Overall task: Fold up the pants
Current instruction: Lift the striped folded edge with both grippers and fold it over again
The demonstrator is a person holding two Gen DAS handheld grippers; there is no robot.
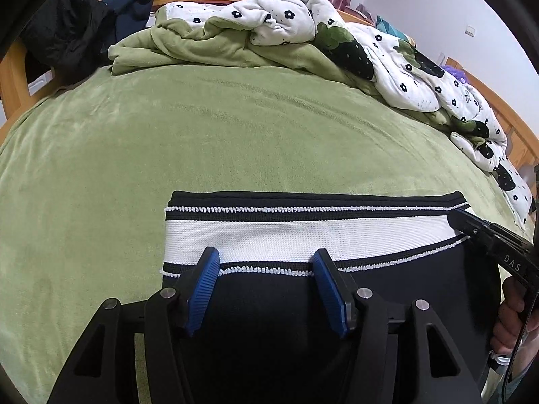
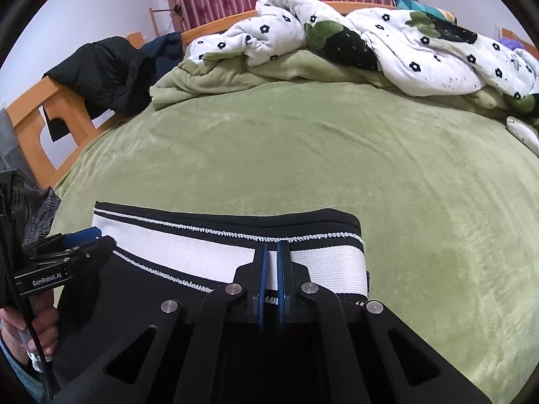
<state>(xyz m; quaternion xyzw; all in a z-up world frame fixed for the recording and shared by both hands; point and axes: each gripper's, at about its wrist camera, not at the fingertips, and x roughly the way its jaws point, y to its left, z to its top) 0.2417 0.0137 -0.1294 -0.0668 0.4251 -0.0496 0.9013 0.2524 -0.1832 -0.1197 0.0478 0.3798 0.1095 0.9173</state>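
Black pants [image 1: 269, 303] on green bed [image 1: 235, 128]: left gripper [image 1: 266, 262] fingers spread, right gripper [image 2: 273, 245] apparently pinching waistband [image 2: 202, 252].

The pants [image 1: 387, 286] are smooth matt black cloth, with a ribbed knit waistband [image 1: 303, 232] in white and black. Beneath them the green bedspread [image 1: 235, 134] looks like soft, napped fleece, and the bed frame [image 2: 33, 118] is varnished wood. Both grippers are matt black plastic with ridged blue pads [image 1: 203, 289] and shiny metal pins [image 2: 234, 289].

Black hand-held gripper [image 1: 266, 262] — ribbed blue pads, silver screws.
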